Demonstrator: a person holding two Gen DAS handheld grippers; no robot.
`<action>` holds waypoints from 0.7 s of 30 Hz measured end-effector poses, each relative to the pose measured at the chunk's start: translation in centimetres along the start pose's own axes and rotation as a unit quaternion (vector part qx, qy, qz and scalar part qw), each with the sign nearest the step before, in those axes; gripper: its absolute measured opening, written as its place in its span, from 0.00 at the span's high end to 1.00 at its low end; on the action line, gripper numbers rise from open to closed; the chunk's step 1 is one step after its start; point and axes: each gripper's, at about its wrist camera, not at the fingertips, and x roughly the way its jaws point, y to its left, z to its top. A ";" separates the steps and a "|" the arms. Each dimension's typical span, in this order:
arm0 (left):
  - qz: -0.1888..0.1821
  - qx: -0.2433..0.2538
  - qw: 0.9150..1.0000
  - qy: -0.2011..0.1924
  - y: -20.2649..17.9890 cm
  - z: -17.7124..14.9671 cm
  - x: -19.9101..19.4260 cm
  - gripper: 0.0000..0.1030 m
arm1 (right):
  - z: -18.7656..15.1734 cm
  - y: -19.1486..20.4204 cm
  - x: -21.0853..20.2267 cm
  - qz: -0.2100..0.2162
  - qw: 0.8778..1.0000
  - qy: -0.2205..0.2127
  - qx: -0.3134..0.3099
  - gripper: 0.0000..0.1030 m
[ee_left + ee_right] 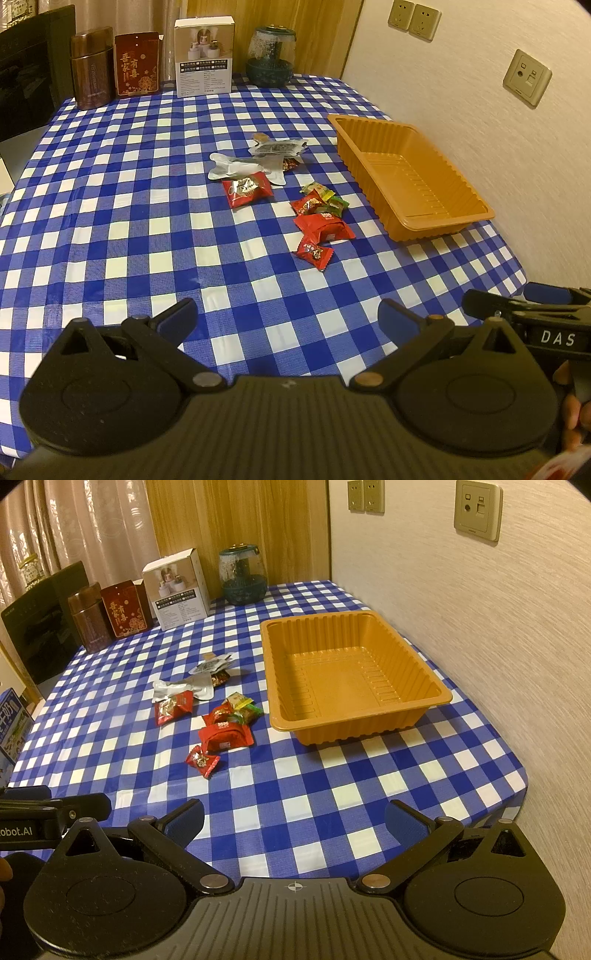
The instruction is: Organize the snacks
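— What's along the back of the desk, from the left?

— A dark screen, then a brown tin, a red card with gold characters, a white product box and a dark green glass jar, all upright on the blue-and-white checked cloth. Curtains and a wood panel stand behind them.

— And the snacks?

— Scattered mid-desk. A silver wrapper and a printed sachet lie furthest back, a red packet just in front, then a small heap of red and green sweets, with one red sweet nearest us. None are in the orange tray, which sits just beside them to the right, close to the textured wall with its sockets.

— The tools?

— The left gripper hangs over the near edge, fingers spread wide, nothing between them. The right gripper is level with it, fingers likewise parted and bare, pointing towards the tray.
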 end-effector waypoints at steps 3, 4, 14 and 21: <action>0.000 0.000 1.000 0.000 0.0 0.0 0.0 0.00 | 0.0 0.0 0.0 0.000 1.000 0.000 0.000 0.00; 0.000 0.000 1.000 0.000 0.0 0.0 0.0 0.00 | 0.0 0.0 0.0 0.000 1.000 0.000 0.000 0.00; -0.001 -0.001 1.000 0.001 -0.2 -0.1 0.1 0.00 | 0.3 -0.1 0.0 0.000 1.000 0.001 0.000 0.00; -0.001 -0.001 1.000 0.001 -0.1 -0.1 0.1 0.00 | 0.3 0.0 0.0 0.000 1.000 0.001 0.000 0.00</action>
